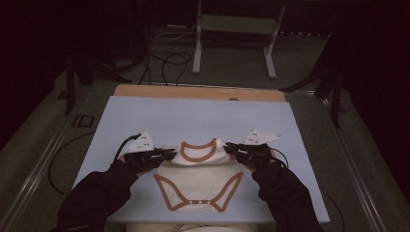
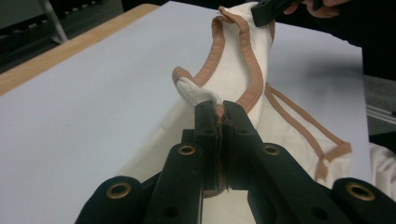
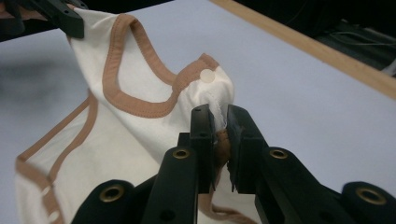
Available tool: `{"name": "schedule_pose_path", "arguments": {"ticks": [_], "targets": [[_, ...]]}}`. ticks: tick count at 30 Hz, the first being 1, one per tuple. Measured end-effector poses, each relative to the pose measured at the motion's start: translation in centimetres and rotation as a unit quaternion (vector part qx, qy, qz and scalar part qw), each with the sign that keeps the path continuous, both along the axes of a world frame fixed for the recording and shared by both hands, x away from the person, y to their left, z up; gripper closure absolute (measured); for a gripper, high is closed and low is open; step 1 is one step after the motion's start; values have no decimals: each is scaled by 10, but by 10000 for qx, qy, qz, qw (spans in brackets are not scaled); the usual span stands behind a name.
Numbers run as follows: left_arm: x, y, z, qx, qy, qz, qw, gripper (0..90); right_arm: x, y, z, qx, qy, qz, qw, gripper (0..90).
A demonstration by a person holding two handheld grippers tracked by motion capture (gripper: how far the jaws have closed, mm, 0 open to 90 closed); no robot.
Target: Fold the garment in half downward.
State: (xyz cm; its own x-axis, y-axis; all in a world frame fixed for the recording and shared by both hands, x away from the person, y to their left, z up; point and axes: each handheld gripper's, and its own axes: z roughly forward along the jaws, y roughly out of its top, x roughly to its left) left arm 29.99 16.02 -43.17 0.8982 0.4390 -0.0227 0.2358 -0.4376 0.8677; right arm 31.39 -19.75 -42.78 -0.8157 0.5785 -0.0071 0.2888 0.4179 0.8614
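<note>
We have the cream baby bodysuit [image 1: 200,176] lying near the table's [image 1: 145,116] six o'clock edge. The left gripper [image 1: 170,153] and right gripper [image 1: 228,148] are each clamped on a shoulder — next, we judge, lift evenly, keeping both pinches tight.

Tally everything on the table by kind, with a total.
Cream baby bodysuit with brown trim: 1
Grippers clamped on its shoulders: 2, the left gripper and the right gripper
Total: 3
</note>
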Motion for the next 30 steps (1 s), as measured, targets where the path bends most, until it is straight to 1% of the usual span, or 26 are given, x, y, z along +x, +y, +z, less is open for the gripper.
{"name": "schedule_pose_path", "arguments": {"ticks": [2, 6, 10, 14, 15, 17, 18, 21, 23, 26, 28, 30], "targets": [[-3, 0, -2, 1, 13, -28, 10000, 869, -4, -1, -2, 6, 19, 21, 10000, 822], [-10, 0, -7, 4, 106, -81, 9999, 869, -14, -1, -7, 31, 77, 73, 9999, 822], [-17, 3, -8, -21, 188, -95, 9998, 869, -24, -2, -11, -3, 140, 122, 9998, 822], [-23, 3, -10, -16, 261, -156, 9995, 868, -29, -3, -13, 26, 170, 125, 9998, 822], [-24, 3, -11, 29, 272, -161, 9995, 869, -29, -4, -13, 33, 175, 126, 9998, 821], [-24, 4, -17, 32, 369, -158, 9992, 868, -31, -5, -16, 91, 257, 101, 9996, 821], [-24, 5, -19, 31, 402, -146, 9991, 868, -32, -5, -19, 102, 293, 133, 9994, 821], [-27, 4, -27, 55, 515, -182, 9985, 868, -34, -4, -27, 67, 407, 157, 9990, 820], [-30, 4, -31, 133, 520, -285, 9982, 868, -36, -2, -32, 13, 467, 192, 9987, 820], [-33, 5, -36, 71, 613, -424, 9972, 865, -41, -1, -38, -13, 537, 256, 9982, 819], [-36, 5, -39, 112, 634, -515, 9966, 865, -45, -1, -40, -11, 567, 276, 9980, 819], [-39, 4, -44, 133, 719, -593, 9956, 864, -48, -2, -42, -5, 599, 283, 9978, 816]]}}
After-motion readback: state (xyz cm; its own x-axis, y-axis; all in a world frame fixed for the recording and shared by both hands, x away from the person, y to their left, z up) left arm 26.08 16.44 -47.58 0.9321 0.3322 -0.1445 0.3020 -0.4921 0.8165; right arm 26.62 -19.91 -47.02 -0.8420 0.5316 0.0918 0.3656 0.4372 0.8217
